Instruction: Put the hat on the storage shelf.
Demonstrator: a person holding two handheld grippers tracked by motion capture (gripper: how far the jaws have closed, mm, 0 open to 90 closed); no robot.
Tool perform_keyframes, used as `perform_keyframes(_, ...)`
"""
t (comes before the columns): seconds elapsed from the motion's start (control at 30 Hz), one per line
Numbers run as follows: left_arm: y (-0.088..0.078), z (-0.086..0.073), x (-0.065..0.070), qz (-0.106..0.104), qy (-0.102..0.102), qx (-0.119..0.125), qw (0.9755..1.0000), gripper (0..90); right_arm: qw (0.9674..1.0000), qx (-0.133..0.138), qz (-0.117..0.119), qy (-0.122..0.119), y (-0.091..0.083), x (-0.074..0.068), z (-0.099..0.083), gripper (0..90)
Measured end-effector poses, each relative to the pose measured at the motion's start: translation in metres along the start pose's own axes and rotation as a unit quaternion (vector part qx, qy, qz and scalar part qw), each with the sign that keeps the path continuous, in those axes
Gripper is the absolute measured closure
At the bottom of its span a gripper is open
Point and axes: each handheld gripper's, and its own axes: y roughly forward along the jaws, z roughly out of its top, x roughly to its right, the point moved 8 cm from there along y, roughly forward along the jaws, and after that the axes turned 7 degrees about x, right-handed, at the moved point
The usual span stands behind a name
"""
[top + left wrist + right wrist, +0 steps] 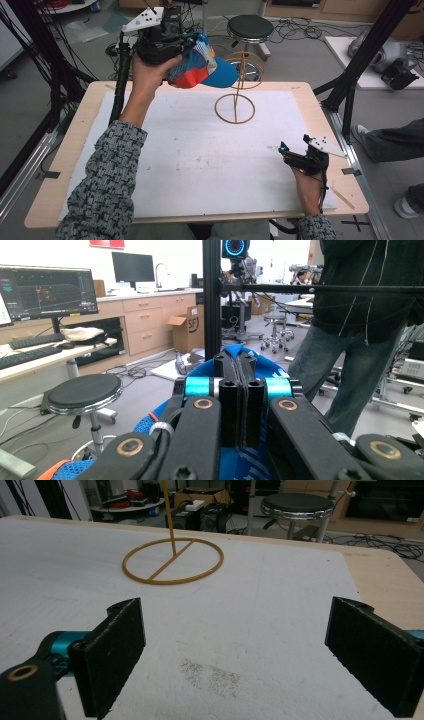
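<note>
Two claws are at work. The left claw (187, 42) is raised above the far left corner of the table (75, 150), its jaws pressed together on the cloth of a baseball cap (205, 65); in the left gripper view the jaws meet with only a thin seam between them and blue fabric (245, 352) bulging just past their tips. The cap hangs in the air from that pinch, blue brim pointing away to the claw's right, orange and patterned panels beneath. Just beyond and below the cap stands a yellow wire hat stand (236, 102), its ring base resting on the white mat (200, 165) and its thin upright rising toward a looped top close beside the brim.

The right claw (284, 150) sits low near the table's right edge, jaws spread wide and holding nothing; ahead of it in the right gripper view lie bare mat and, farther off, the stand's ring base (173, 560).

The cap looks light and soft, so it should sag and swing from a single pinch; the crown cloth gives easily, while the brim seems stiffer and the surer place to grip. The wire stand appears slight and could tip if nudged
</note>
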Motion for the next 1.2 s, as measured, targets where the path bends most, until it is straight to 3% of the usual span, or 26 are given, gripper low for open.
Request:
perform_keyframes(0.23,0.019,-0.001,0.0,-0.003,-0.005,0.002,1.0,89.1,1.0,-0.002,0.004,-0.005,-0.002,-0.001,0.0,8.3)
perform_keyframes(0.3,0.024,-0.002,0.0,-0.003,-0.008,0.002,1.0,89.1,0.9999,0.0,0.012,0.008,-0.004,-0.002,0.0,8.2)
perform_keyframes(0.37,0.03,-0.003,-0.001,-0.004,-0.008,-0.001,1.0,89.1,0.9999,0.002,0.012,0.005,-0.005,-0.002,0.0,8.2)
perform_keyframes(0.5,0.039,-0.003,-0.001,-0.008,-0.014,0.007,0.9998,89.1,0.9999,0.004,0.014,-0.004,-0.009,-0.003,0.001,8.2)
perform_keyframes(0.67,0.05,-0.006,-0.003,-0.01,-0.026,0.014,0.9995,89.1,0.9998,0.013,0.011,0.005,-0.014,0.002,-0.001,8.3)
perform_keyframes(1.2,0.061,0.015,0.006,-0.023,-0.009,0.025,0.9994,89.1,0.9998,0.016,0.01,0.009,-0.017,0.003,-0.001,8.3)
